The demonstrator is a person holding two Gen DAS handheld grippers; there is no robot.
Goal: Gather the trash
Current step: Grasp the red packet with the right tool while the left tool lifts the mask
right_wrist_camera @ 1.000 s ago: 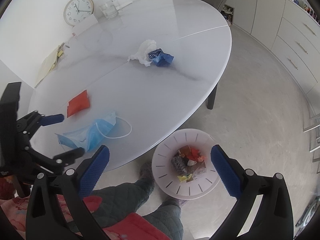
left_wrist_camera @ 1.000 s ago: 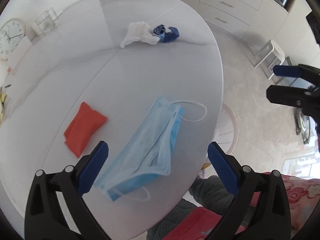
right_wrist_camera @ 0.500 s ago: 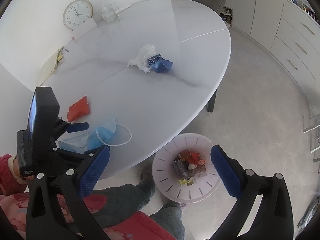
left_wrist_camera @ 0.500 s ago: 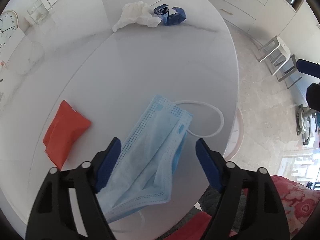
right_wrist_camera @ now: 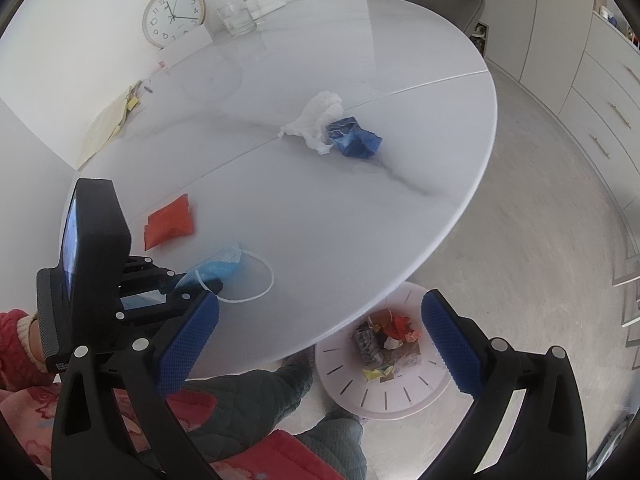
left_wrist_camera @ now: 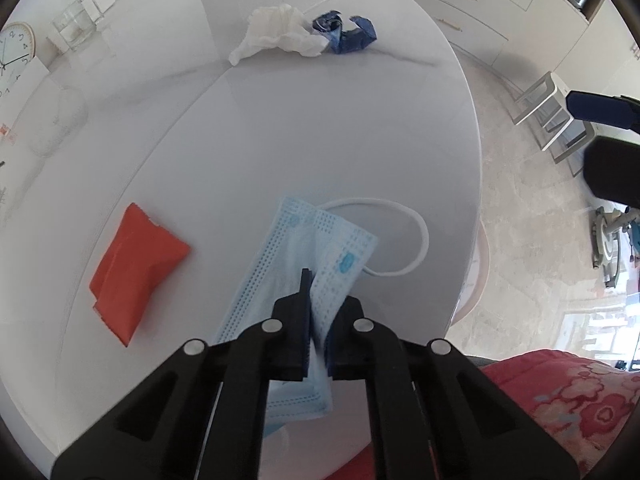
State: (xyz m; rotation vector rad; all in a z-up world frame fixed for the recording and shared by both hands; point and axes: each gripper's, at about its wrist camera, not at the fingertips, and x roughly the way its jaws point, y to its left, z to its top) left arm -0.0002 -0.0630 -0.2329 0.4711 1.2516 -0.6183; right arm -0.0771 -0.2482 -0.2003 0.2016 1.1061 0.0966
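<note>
A light blue face mask lies on the white oval table, and my left gripper is shut on its near part, bunching it. In the right wrist view the same mask sits near the table's front edge with the left gripper on it. My right gripper hangs open over the table's edge, nothing between its fingers, above a white trash bin on the floor that holds several scraps. A red packet lies left of the mask. A white tissue and a blue wrapper lie farther back.
A round clock, a glass container and yellow papers stand along the table's far side by the wall. A chair stands behind the table. The person's knees are below the table edge. Cabinets line the right.
My left gripper came down onto the mask and its jaws shut on it, bunching the fabric. The right gripper drifted a little sideways and stays open.
</note>
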